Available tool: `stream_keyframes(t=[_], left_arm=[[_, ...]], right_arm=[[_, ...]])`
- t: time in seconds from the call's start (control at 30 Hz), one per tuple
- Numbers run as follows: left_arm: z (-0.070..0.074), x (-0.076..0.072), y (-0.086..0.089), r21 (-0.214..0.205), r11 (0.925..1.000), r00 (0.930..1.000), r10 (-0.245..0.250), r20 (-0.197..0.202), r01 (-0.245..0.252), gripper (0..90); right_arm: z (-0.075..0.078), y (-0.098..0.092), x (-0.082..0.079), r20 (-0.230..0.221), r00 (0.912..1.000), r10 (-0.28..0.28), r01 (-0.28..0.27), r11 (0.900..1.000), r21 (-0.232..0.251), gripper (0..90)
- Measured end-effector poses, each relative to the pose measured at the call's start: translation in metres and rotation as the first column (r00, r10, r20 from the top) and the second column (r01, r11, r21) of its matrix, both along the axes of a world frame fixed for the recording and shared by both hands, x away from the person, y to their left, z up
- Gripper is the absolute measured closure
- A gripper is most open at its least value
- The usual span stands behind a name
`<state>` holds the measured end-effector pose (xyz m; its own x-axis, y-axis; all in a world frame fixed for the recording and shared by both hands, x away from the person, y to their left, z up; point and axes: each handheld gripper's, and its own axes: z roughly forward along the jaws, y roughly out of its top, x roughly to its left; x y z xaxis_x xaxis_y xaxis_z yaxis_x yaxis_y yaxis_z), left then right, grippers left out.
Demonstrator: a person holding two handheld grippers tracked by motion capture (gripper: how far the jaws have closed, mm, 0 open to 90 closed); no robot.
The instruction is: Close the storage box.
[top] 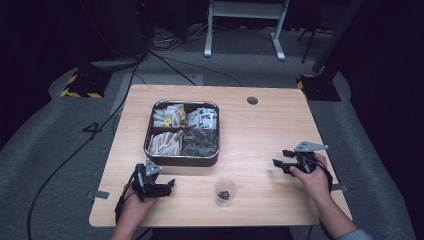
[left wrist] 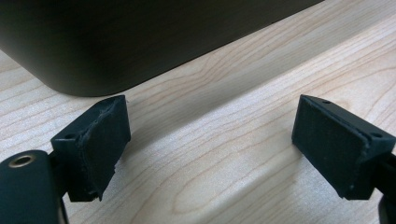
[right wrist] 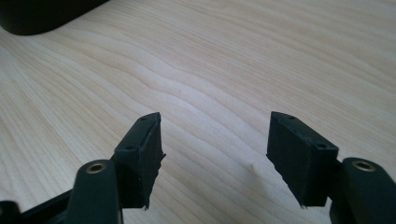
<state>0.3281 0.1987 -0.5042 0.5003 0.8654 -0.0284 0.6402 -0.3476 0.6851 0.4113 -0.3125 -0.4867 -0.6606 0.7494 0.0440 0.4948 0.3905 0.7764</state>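
My left gripper (top: 165, 186) rests low over the wooden table (top: 265, 125) just in front of the metal tin (top: 182, 161). Its jaws stand open with only bare wood between them (left wrist: 210, 135), and the tin's dark wall (left wrist: 140, 42) rises close ahead. My right gripper (top: 281, 157) sits at the table's right side, pointing left, open with nothing between its pads (right wrist: 215, 144). A corner of the tin (right wrist: 32, 16) shows far off in the right gripper view. A small clear cup (top: 225, 191) with something dark and red inside stands between the two hands, near the front edge.
The tin has four compartments holding packets and small wrapped items. A round cable hole (top: 252, 100) is at the table's back right. Beyond the table are grey floor, cables and a white stand's legs (top: 243, 30).
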Motion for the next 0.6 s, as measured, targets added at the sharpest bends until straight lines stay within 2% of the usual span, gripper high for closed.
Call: stream_keyframes(t=[0.07, 0.17, 0.3, 0.37, 0.4, 0.5, 0.6], left_arm=[[0.000, 0.000, 0.000, 0.001, 1.0000, 1.0000, 0.000, -0.001, 0.000, 11.8], [0.000, 0.001, 0.000, 0.003, 1.0000, 1.0000, 0.000, 0.005, 0.000, 11.8], [0.000, 0.002, 0.000, -0.001, 1.0000, 1.0000, 0.001, 0.004, -0.001, 11.8], [0.000, 0.002, 0.000, -0.002, 1.0000, 1.0000, 0.002, 0.004, -0.002, 11.8], [0.000, 0.002, 0.000, -0.001, 1.0000, 1.0000, 0.002, 0.004, -0.002, 11.8], [0.000, 0.002, 0.000, -0.001, 1.0000, 1.0000, 0.003, 0.004, -0.003, 11.8], [0.000, 0.002, -0.001, -0.001, 1.0000, 1.0000, 0.004, 0.003, -0.004, 11.8]], right_arm=[[-0.004, -0.001, 0.000, -0.009, 0.9999, -0.012, 0.012, 0.9999, 0.003, 35.8], [-0.007, 0.000, 0.000, 0.009, 0.9997, -0.022, 0.022, 0.9996, -0.015, 34.9], [-0.013, 0.002, 0.000, -0.002, 0.9998, -0.018, 0.018, 0.9992, -0.037, 32.2], [-0.016, 0.003, 0.000, -0.007, 0.9999, -0.012, 0.012, 0.9987, -0.050, 29.6], [-0.016, 0.005, 0.000, 0.003, 1.0000, -0.001, 0.001, 0.9976, -0.070, 26.0], [-0.017, 0.008, 0.001, -0.010, 0.9997, 0.022, -0.022, 0.9967, -0.078, 16.2], [-0.017, 0.010, 0.003, -0.018, 0.9992, 0.037, -0.038, 0.9960, -0.081, 13.6]])
